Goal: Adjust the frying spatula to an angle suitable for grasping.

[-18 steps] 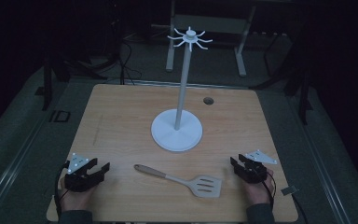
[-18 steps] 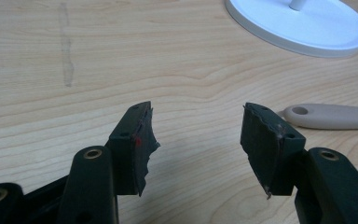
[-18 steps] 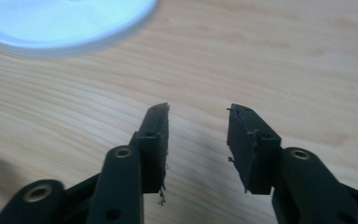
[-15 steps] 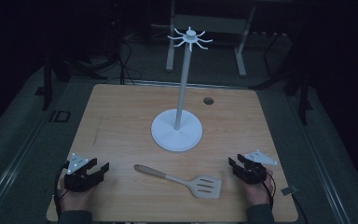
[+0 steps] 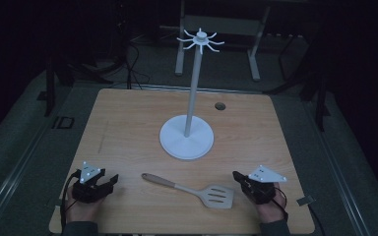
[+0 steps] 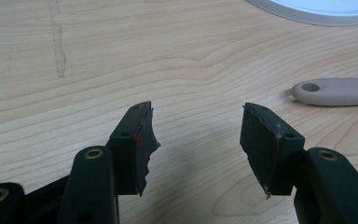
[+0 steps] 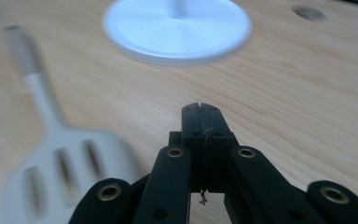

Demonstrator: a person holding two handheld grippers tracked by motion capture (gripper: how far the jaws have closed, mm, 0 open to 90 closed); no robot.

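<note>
Spatula [image 5: 192,189] lies flat on the table [image 5: 128,128] between my grippers, handle toward my left gripper [image 5: 112,181], whose jaws stand apart. It looks light, stiff and smooth, so I judge the slim handle [image 6: 338,91] the best hold. Beside the slotted blade [image 7: 56,179], my right gripper [image 7: 200,108] has its jaws pressed together, empty.

- spatula [image 5: 197,190] lies on table [image 5: 128,128] near front edge, between left gripper [image 5: 109,183] and right gripper [image 5: 239,180]
- stand [image 5: 187,140] behind spatula, mid-table
</note>
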